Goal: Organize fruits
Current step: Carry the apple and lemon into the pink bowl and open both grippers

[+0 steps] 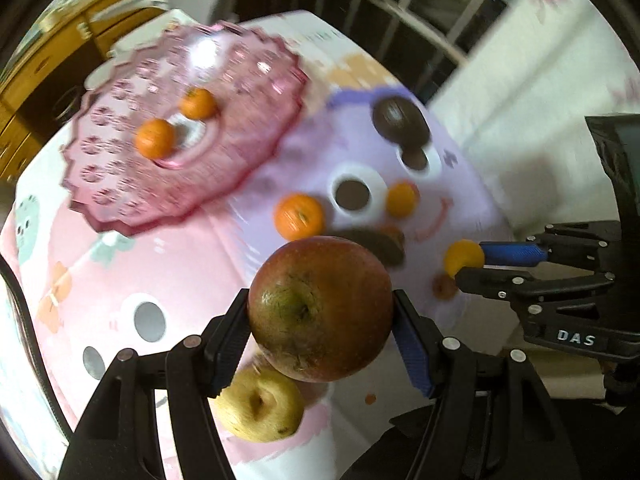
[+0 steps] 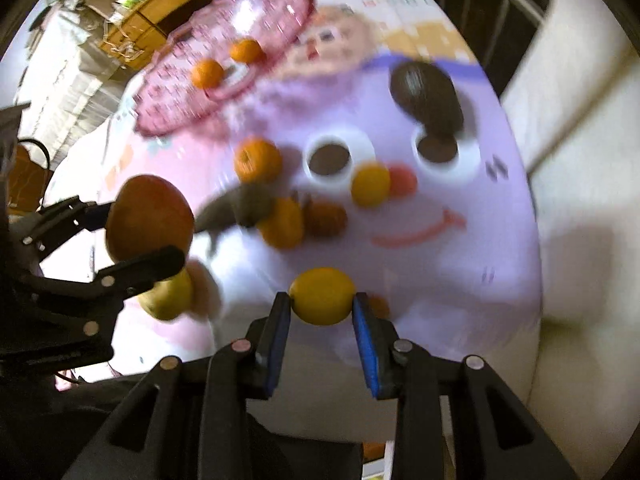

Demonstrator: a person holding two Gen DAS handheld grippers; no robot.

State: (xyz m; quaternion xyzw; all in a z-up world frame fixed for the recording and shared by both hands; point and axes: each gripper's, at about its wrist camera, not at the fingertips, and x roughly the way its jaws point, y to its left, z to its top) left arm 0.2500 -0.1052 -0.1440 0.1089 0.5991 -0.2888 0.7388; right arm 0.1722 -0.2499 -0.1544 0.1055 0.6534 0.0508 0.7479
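My left gripper (image 1: 320, 316) is shut on a red-brown apple (image 1: 320, 308), lifted above the table; the apple (image 2: 148, 220) shows at the left of the right wrist view too. A small yellow fruit (image 2: 322, 296) sits clamped in my right gripper (image 2: 322, 300), also off the table. The pink scalloped plate (image 1: 120, 184) lies at the far left and carries two small oranges (image 1: 156, 138). Loose on the cloth are an orange (image 1: 298, 216), a yellow-orange fruit (image 1: 402, 199), a dark brown fruit (image 1: 400, 120) and a yellow pear (image 1: 260, 408) beneath the apple.
A cartoon-printed pink and lilac tablecloth (image 1: 140, 264) covers the round table. White upholstery (image 1: 532, 92) and a dark metal railing (image 1: 400, 8) stand beyond its far right edge. A wooden cabinet (image 1: 52, 64) stands behind the plate. A small brownish ridged fruit (image 2: 326, 218) lies mid-table.
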